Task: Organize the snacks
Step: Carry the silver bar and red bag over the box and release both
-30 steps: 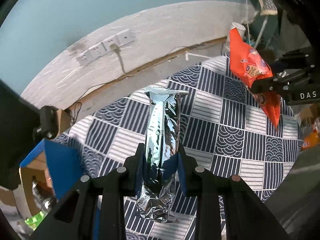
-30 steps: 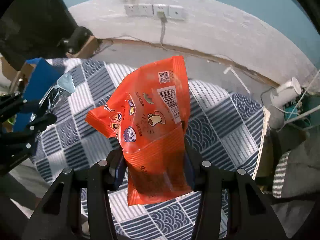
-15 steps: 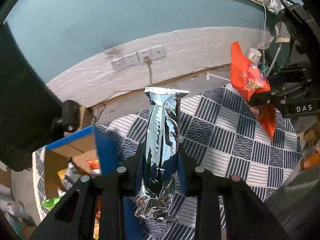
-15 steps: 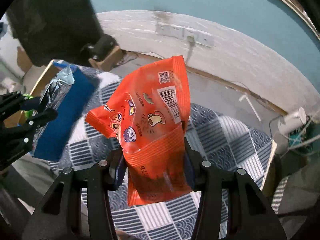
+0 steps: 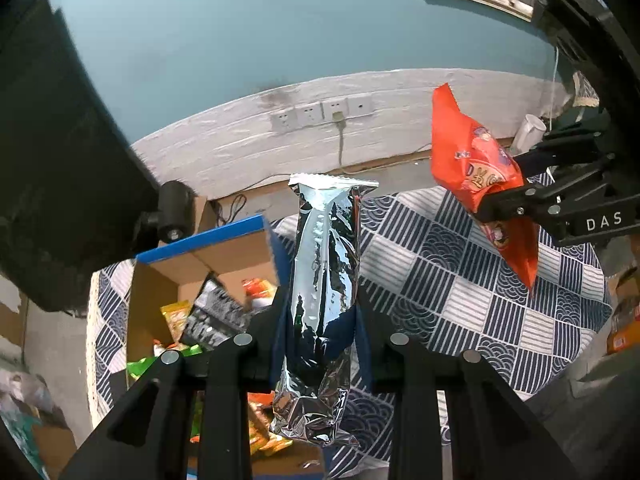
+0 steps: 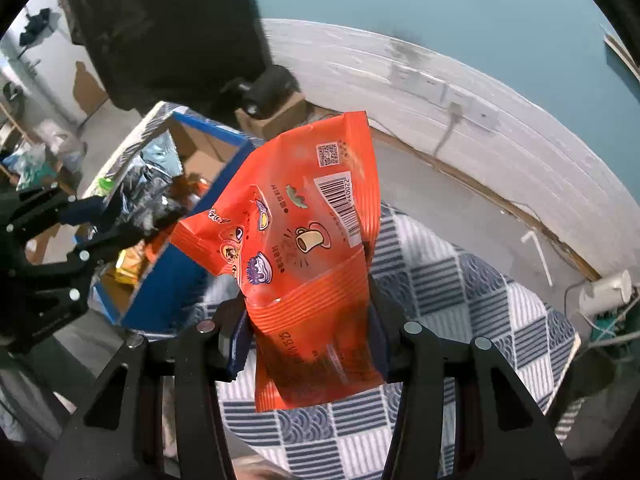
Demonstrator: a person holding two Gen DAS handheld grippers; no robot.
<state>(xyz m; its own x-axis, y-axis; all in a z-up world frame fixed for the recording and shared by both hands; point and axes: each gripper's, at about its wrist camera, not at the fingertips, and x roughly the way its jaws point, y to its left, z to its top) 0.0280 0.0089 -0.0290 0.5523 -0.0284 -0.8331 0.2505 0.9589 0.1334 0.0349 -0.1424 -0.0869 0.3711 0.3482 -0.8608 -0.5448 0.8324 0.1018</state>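
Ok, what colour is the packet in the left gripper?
Shiny silver foil packet, clamped in the left gripper; clearest in the left wrist view.

The left gripper [image 5: 320,320] clamps a silver foil packet [image 5: 322,280] between its blue pads, the packet standing upright with its crimped top edge away from the camera. Just left of the gripper sits an open cardboard box with blue outer walls [image 5: 208,256], packed with colourful snack bags. Beneath and to the right spreads a navy-and-white patterned cloth [image 5: 448,296]. Up and to the right, the right gripper [image 5: 508,204] grips an orange snack bag [image 5: 472,160] in the air. Beyond, wall sockets [image 5: 320,114] line a whitewashed band below a teal wall.
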